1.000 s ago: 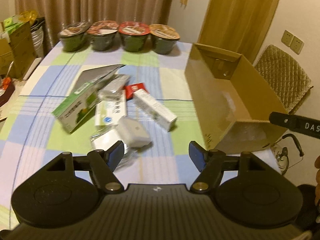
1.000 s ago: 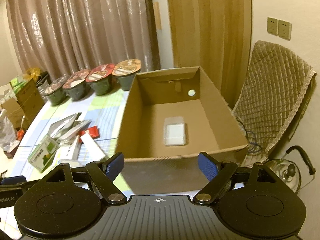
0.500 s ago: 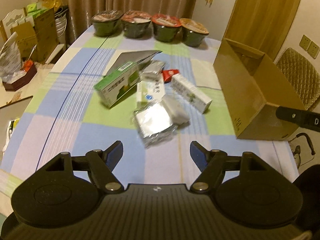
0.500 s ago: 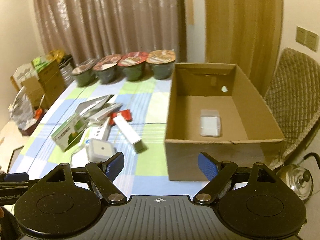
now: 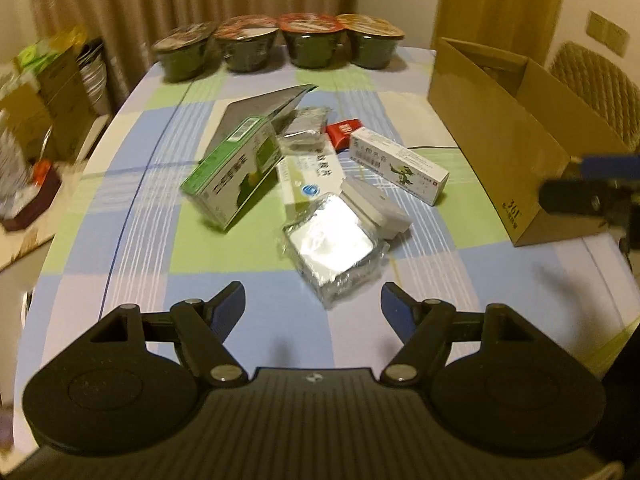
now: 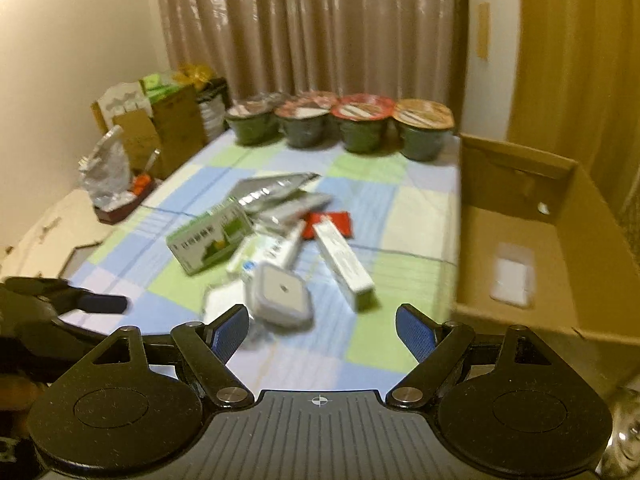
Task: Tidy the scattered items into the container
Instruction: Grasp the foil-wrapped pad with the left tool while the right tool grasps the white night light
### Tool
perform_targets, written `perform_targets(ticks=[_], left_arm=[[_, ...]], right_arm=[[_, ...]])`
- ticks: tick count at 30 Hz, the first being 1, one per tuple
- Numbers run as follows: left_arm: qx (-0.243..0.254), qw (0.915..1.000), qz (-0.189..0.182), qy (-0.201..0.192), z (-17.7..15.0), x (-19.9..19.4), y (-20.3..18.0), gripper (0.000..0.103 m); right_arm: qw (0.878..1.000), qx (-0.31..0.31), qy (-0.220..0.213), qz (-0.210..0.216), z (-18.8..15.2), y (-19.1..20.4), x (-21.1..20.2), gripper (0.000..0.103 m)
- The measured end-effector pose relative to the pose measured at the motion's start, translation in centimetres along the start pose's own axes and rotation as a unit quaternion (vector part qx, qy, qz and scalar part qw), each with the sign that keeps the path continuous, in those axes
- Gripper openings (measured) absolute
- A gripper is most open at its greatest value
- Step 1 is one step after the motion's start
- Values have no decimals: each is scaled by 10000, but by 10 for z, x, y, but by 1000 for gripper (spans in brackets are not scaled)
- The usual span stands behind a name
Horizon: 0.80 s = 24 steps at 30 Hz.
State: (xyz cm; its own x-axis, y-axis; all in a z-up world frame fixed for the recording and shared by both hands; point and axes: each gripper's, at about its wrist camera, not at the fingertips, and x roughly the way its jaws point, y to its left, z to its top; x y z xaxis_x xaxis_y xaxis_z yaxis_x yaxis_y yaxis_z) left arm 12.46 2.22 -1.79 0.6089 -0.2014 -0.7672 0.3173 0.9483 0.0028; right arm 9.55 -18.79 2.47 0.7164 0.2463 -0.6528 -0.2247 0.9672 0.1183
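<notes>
While both of your grippers hang above the near edge of the table (image 5: 132, 184), neither holds anything: the left gripper (image 5: 313, 303) has its jaws spread wide and empty, and the right gripper (image 6: 322, 326) likewise, jaws apart with nothing between them

Scattered items sit in one loose cluster mid-table on the checked cloth:
- green box (image 5: 236, 172), tilted, leaning against the grey foil pouch (image 5: 260, 108) behind it
- white-and-green flat pack (image 5: 312, 168) just beside the green box, partly under other items
- foil-wrapped block (image 5: 332, 244), nearest your left gripper, touching the white square case (image 5: 378, 206)
- long white carton (image 5: 398, 164), lying flat, angled toward the cardboard box (image 5: 492, 140)
- small red packet (image 5: 344, 130) just behind the carton's far end
- crinkled clear-wrapped packet (image 5: 306, 128) between pouch and red packet

The right wrist view is motion-blurred; the white square case (image 6: 282, 292) shows just ahead of your right gripper's left finger, with the long carton (image 6: 344, 264) beside it

Container — the open cardboard box (image 6: 560, 240) stands at the table's right side, well apart from the cluster. One white flat item (image 6: 514, 276) already lies on its floor

Four lidded bowls (image 5: 276, 44) line the far table edge in a row, touching or nearly so. In the left wrist view your right gripper's blue finger (image 5: 608, 166) shows blurred beside the box's near corner
</notes>
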Motion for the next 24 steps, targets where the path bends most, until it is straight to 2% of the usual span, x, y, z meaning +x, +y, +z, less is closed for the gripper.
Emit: perform_targets(ticks=[4,7,12,18,21,23,24], left_arm=[[803,9965,-232,-34,7,20,-5,72],[1498,9877,-433,-61,12,37,-8,78],[2447,9672,-686,-7,15,70,-8,82],[3165,9418,-1121,162,18,104,-7,85],[3166,9402,-1235,220,21,113,-6,83],[3068,9442,-1166,293,23,116,-3,74],[2960,9477,-1149,322,24,115,-1,74]], right_arm=[[9997,82,139,164,14,2,29,86],[9994,10,283,173,22,4,53,86],[9980,6,595,224,24,2,89,86],[9959,90,863,263,18,-5,122,86],[9950,111,953,274,13,-8,132,86],[9944,132,1005,307,11,-9,140,86],[9941,147,1017,349,10,-9,143,86]])
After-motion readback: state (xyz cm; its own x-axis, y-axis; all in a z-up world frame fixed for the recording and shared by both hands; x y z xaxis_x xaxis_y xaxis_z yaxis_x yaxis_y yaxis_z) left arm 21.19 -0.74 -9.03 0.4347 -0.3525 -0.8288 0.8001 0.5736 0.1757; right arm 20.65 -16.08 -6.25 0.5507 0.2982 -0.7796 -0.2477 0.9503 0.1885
